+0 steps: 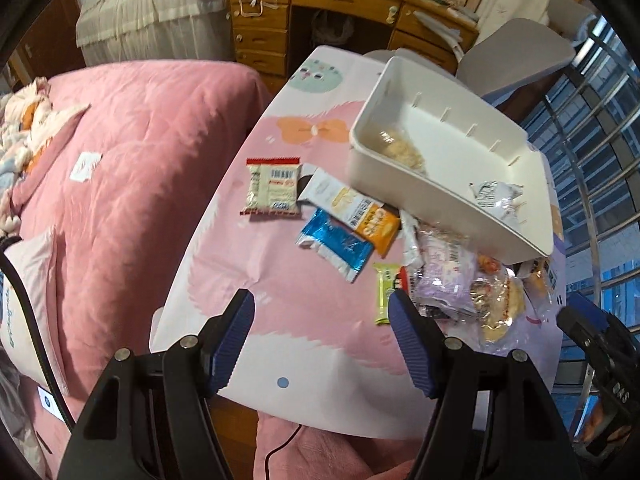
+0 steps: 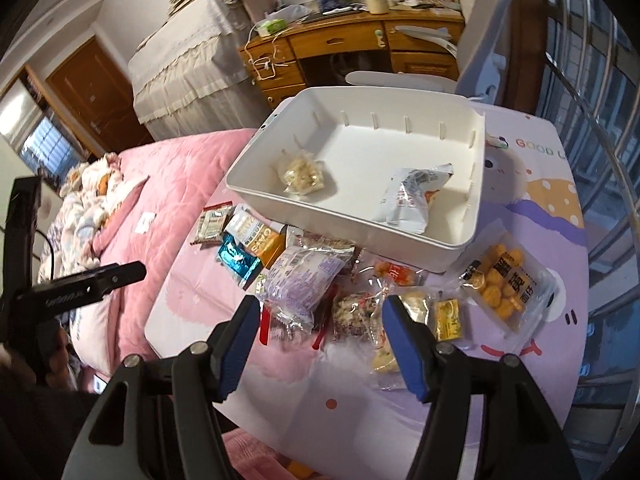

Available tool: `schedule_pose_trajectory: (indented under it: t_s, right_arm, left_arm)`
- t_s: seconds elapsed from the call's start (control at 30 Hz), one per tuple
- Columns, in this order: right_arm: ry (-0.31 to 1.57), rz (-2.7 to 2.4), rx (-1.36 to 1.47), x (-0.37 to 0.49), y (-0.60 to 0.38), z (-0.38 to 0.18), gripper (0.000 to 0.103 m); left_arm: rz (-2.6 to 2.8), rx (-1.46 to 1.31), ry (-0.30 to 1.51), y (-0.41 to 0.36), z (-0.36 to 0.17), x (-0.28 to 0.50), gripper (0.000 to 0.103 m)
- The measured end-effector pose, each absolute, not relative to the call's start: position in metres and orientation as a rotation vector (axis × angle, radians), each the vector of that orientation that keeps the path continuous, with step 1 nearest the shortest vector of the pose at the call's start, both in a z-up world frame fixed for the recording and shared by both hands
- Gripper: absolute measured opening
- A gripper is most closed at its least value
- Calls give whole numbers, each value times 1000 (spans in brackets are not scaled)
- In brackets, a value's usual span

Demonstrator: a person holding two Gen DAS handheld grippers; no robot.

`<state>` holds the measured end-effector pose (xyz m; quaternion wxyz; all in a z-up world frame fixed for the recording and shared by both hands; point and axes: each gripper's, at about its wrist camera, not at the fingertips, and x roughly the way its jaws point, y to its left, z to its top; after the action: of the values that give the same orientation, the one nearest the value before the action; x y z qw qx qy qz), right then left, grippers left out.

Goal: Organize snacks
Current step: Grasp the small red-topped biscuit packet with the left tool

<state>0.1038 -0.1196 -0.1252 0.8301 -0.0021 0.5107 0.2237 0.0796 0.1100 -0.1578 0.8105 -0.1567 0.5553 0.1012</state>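
Both grippers hang over the little table (image 1: 280, 344) with jaws apart and nothing between them, left gripper (image 1: 322, 304) over bare pink tabletop, right gripper (image 2: 320, 312) right above the snack pile (image 2: 320, 292) in front of the white bin (image 2: 460, 236). Left wrist view gets the red-edged packet (image 1: 273, 191) and blue packet (image 1: 336, 246) nice and clear. Only the right wrist view shows the orange-ball bag (image 2: 506, 286) beside the bin, plus a clean look inside it: a clear bag (image 2: 303, 175) and a silver bag (image 2: 412, 196).
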Motion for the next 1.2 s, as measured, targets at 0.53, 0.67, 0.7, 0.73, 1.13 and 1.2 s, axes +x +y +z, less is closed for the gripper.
schedule_pose_trajectory:
  t_s: [0.53,0.67,0.7,0.73,1.13,1.2]
  right_arm:
    - [1050,445,-259,81,-25,-139,64]
    - [1096,378,-247,87,-11,-154,64]
    - [1108,361,-242,88,-9,-158,64]
    - [1119,342,-237,89,-6,-162,64]
    - [1173,140,-221,112,0,-210,64]
    - [1181,122,-213,116,-2,-217,64]
  left_arm:
    - [274,-349,1332,209,-207,137,83]
    - [254,-327,1359,221,-225,157,83]
    - [249,-329,1361,222,-228,161,83]
    - [241,-336,1362,225,-233,166,83]
    - [151,-412,1368,230,-283,207,83]
    - [147,-427,1383,229,-291,213,83]
